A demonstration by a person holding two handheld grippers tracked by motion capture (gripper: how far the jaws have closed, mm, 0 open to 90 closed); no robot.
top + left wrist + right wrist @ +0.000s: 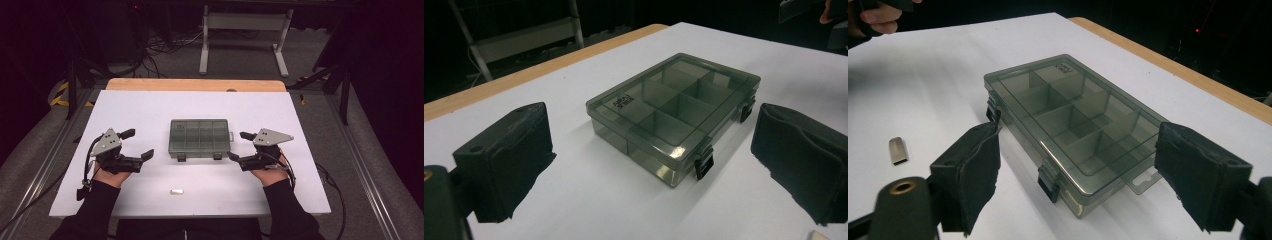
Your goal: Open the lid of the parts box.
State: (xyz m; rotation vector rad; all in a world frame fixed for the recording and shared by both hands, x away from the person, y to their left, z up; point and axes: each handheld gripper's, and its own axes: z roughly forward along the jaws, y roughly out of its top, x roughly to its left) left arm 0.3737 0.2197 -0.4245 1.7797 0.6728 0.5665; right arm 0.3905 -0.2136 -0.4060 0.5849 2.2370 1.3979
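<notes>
A closed, smoke-tinted compartment box (199,138) lies on the white table (150,107) between two hand-held grippers, its lid down and both front latches (181,157) seemingly fastened. The left gripper (139,143) sits off the box's left end, the right gripper (237,146) off its right end, each with jaws spread wide and nothing between the pads. Neither touches the box.

The box's long axis runs across the table, from one gripper toward the other, so each pair of jaws faces a short end. In the left gripper view the box (674,112) lies ahead of the jaws and a little toward the right one, its latched front edge angled toward that jaw. In the right gripper view the box (1073,125) sits closer, its near end reaching in between the two jaws, with one latch (1048,182) low in the gap and the clear hang tab (1143,181) just beside the right-hand jaw. The right gripper looks the nearer of the two.

A small metal piece (177,191) rests on the table near the person's edge, well clear of both jaws; in the right gripper view it (898,150) lies out beyond the left-hand jaw. Nothing stands between either gripper and the box.
</notes>
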